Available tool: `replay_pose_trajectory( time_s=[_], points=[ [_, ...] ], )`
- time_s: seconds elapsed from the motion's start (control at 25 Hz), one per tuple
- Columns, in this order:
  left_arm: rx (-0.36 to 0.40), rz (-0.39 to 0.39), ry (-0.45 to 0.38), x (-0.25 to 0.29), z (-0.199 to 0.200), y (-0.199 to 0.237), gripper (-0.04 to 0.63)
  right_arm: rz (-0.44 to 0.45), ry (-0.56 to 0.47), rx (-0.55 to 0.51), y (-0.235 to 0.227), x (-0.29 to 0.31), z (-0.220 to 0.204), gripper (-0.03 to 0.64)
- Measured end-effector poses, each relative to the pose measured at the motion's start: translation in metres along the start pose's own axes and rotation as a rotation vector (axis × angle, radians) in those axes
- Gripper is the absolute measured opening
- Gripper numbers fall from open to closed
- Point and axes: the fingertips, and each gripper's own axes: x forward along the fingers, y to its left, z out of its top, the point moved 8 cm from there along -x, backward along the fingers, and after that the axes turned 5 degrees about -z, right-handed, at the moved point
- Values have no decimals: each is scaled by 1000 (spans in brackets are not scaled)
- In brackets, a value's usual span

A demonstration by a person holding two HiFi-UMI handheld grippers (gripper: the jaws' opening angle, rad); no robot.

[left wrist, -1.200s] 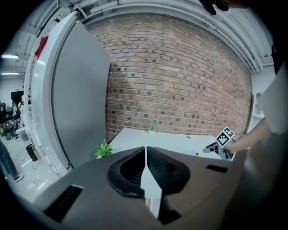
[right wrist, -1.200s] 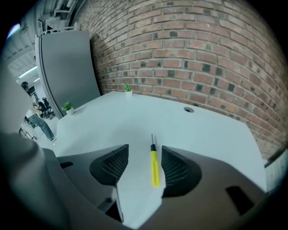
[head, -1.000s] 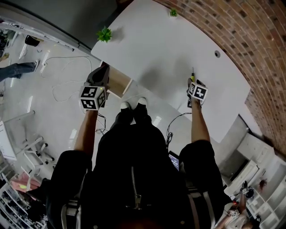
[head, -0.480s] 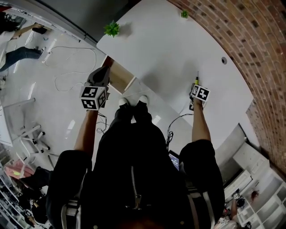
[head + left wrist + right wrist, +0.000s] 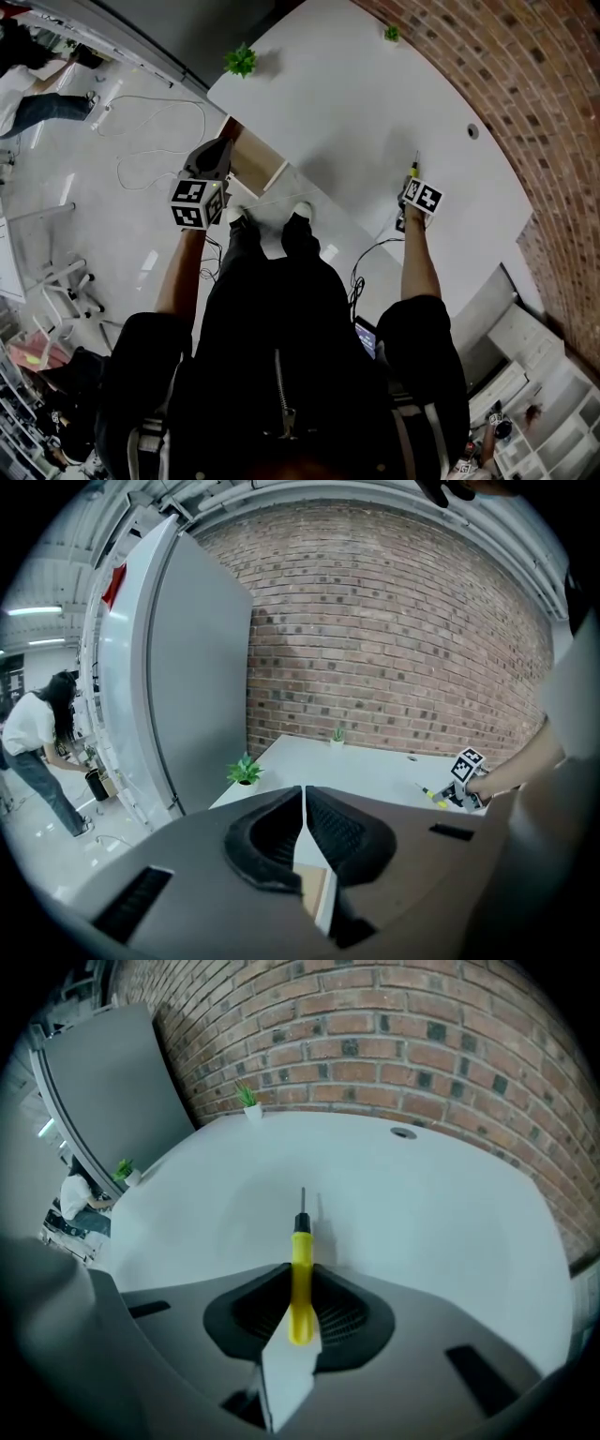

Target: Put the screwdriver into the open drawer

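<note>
The screwdriver (image 5: 300, 1269) has a yellow handle and a thin dark shaft, and lies on the white table (image 5: 422, 1213). My right gripper (image 5: 301, 1297) points steeply down at it; its jaws have just been closing, and the pads press on the handle. In the head view the screwdriver (image 5: 413, 165) pokes out ahead of the right gripper (image 5: 411, 180). My left gripper (image 5: 217, 152) is shut with nothing in it and hovers over the open wooden drawer (image 5: 253, 169) at the table's left end. In the left gripper view, the left gripper (image 5: 303, 803) has its jaws together.
Two small green plants (image 5: 242, 61) (image 5: 391, 34) stand on the table's far side, by the brick wall (image 5: 525, 84). A cable hole (image 5: 472, 131) sits near the wall. Cables (image 5: 141, 141) lie on the floor at left, where a person (image 5: 33, 89) stands.
Both grippers stay almost where they were. The shoes below the table edge have stepped apart. The person at the far left has come further into view.
</note>
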Motion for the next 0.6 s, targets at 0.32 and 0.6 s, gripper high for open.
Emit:
replay_pose_trajectory(
  time_s=[0.32,0.6],
  points=[
    [-13,1,-17,-9,-4,32,31,9,-64,29,30,-9,10,80],
    [-27,-23,-17,-32,-15,83,31,38,-131,83,92,-30,10,80]
  ],
)
